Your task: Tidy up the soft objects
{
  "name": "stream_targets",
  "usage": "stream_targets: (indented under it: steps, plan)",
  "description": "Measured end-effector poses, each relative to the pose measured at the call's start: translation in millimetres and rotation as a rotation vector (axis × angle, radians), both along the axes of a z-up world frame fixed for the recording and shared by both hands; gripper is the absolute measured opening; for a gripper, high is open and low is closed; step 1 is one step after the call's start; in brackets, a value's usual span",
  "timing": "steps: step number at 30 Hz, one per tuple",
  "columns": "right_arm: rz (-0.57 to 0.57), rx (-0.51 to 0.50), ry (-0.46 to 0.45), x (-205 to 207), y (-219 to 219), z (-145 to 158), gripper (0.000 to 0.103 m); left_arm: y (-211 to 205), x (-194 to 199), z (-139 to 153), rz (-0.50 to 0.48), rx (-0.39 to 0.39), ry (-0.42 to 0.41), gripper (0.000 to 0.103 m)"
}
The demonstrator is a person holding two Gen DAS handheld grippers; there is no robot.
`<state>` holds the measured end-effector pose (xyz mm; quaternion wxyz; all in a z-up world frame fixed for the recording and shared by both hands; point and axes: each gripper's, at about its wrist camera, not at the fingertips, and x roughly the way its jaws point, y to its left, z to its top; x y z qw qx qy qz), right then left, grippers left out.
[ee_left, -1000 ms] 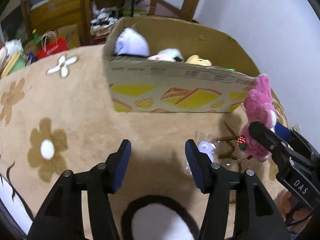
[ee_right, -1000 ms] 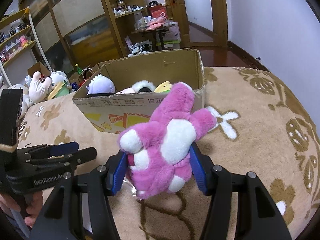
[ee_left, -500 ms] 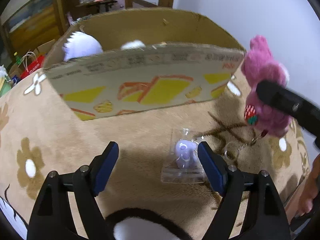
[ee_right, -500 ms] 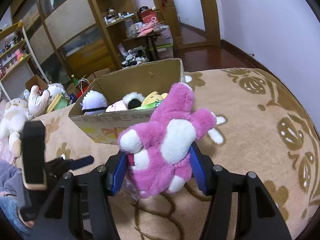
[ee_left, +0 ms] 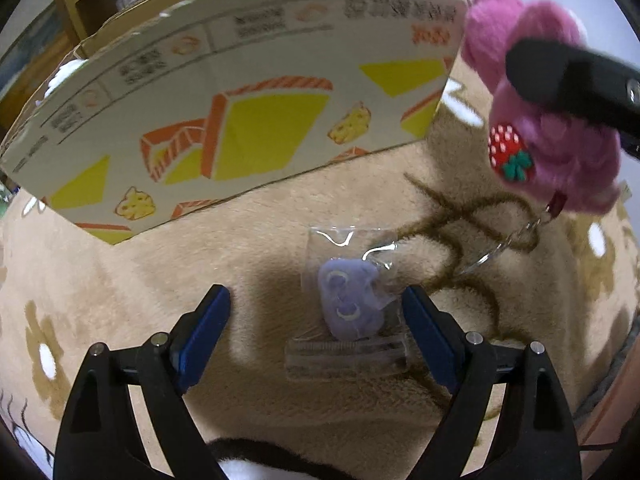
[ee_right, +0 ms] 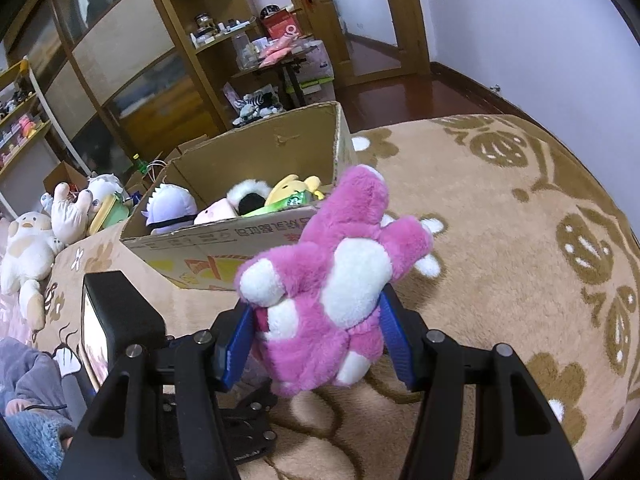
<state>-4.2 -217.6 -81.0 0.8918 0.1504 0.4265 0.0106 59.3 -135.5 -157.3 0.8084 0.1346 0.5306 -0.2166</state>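
My right gripper (ee_right: pixel 316 340) is shut on a pink and white plush toy (ee_right: pixel 332 292) and holds it above the rug, near the right corner of the cardboard box (ee_right: pixel 256 232). The toy also shows in the left wrist view (ee_left: pixel 544 120), with a strawberry charm and a key chain hanging down. My left gripper (ee_left: pixel 316 328) is open, low over the rug. A small purple soft toy in a clear plastic bag (ee_left: pixel 352 304) lies between its fingers, nearer the right finger (ee_left: pixel 428 336). The box (ee_left: pixel 240 112) stands just beyond.
The box holds several plush toys (ee_right: pixel 172 208). More plush toys (ee_right: pixel 32 244) lie at the rug's left edge. Shelves and a cluttered table (ee_right: pixel 280 56) stand behind the box. A white wall is on the right. The beige patterned rug (ee_right: pixel 520 220) spreads right.
My left gripper has moved forward and right, so the bagged purple toy now lies between its open fingers. My right gripper has lifted the pink toy higher, towards the box.
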Motion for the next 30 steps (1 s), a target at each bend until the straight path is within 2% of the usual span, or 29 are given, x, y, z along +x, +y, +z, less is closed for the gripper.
stream_targets:
  steps: [3, 6, 8, 13, 19, 30]
  plan:
    - [-0.003, 0.003, 0.008, 1.4, -1.0, -2.6, 0.062, -2.4, -2.1, -4.3, 0.021, -0.006, -0.007, 0.085]
    - [0.001, 0.000, 0.014, 2.3, 0.7, -4.4, 0.062, -5.6, -10.4, -3.4, 0.030, -0.023, -0.009, 0.071]
    - [0.007, -0.003, 0.014, 2.1, 3.1, -4.8, 0.062, -7.3, -15.2, -2.0, 0.024, -0.025, -0.015, 0.057]
    - [0.015, -0.014, 0.003, 0.0, 5.5, -1.8, 0.062, -8.7, -20.6, 1.0, 0.022, -0.027, -0.022, 0.056]
    - [0.019, -0.001, -0.038, -4.7, 2.2, 6.3, 0.062, 9.7, -27.9, 13.0, 0.030, -0.028, -0.034, 0.056]
    - [0.040, 0.003, -0.128, -7.3, 1.9, 28.1, 0.062, 42.0, -44.0, 77.3, 0.159, -0.086, -0.207, 0.056]
